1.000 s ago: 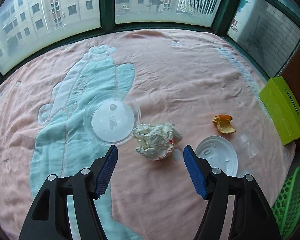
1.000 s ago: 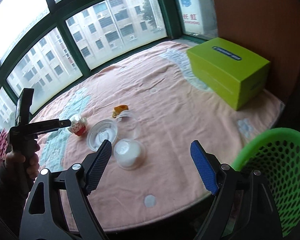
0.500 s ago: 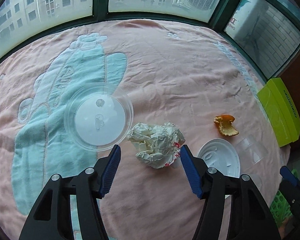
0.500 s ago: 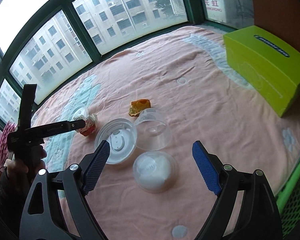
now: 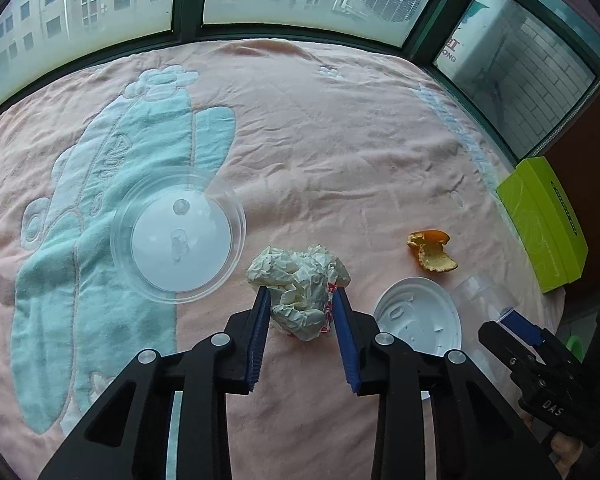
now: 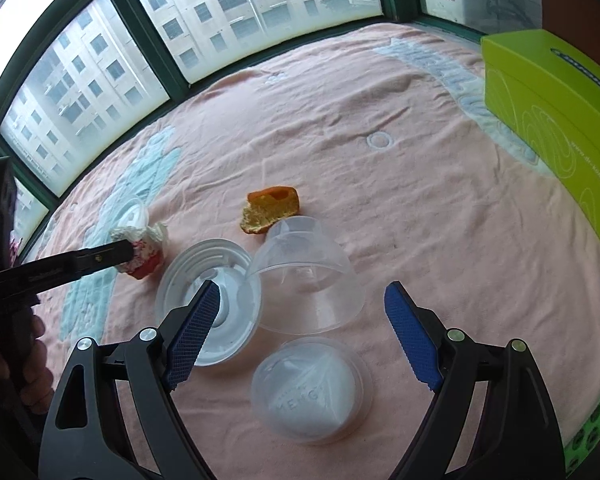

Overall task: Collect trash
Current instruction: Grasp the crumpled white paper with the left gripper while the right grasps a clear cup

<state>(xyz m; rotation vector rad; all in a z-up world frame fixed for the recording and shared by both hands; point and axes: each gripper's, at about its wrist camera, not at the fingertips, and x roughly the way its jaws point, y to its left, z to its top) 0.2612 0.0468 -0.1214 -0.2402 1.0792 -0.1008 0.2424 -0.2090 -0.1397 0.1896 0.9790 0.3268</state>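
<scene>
A crumpled white paper ball with red print (image 5: pixel 296 272) lies on the pink blanket (image 5: pixel 340 140). My left gripper (image 5: pixel 301 292) is closing on it, and both blue pads press its sides. The right wrist view shows the same paper (image 6: pixel 146 252) at the tip of the left gripper (image 6: pixel 126 250). My right gripper (image 6: pixel 302 288) is open above a clear dome cup (image 6: pixel 304 276), with nothing between its fingers. A frosted cup (image 6: pixel 310 392) stands upside down just below it, and a white lid (image 6: pixel 208 280) lies by its left finger. An orange peel (image 6: pixel 270 210) sits behind the dome cup.
A clear round dish (image 5: pixel 178 236) lies left of the paper. A lime green box (image 6: pixel 552 120) stands at the right edge of the blanket. A green mesh basket (image 6: pixel 592 432) shows at the lower right. Windows ring the far side. A hand (image 6: pixel 24 364) grips the left tool.
My left jaws have narrowed from wide apart until they squeeze the paper ball. My right gripper has dropped and come closer to the clear cups, still open.
</scene>
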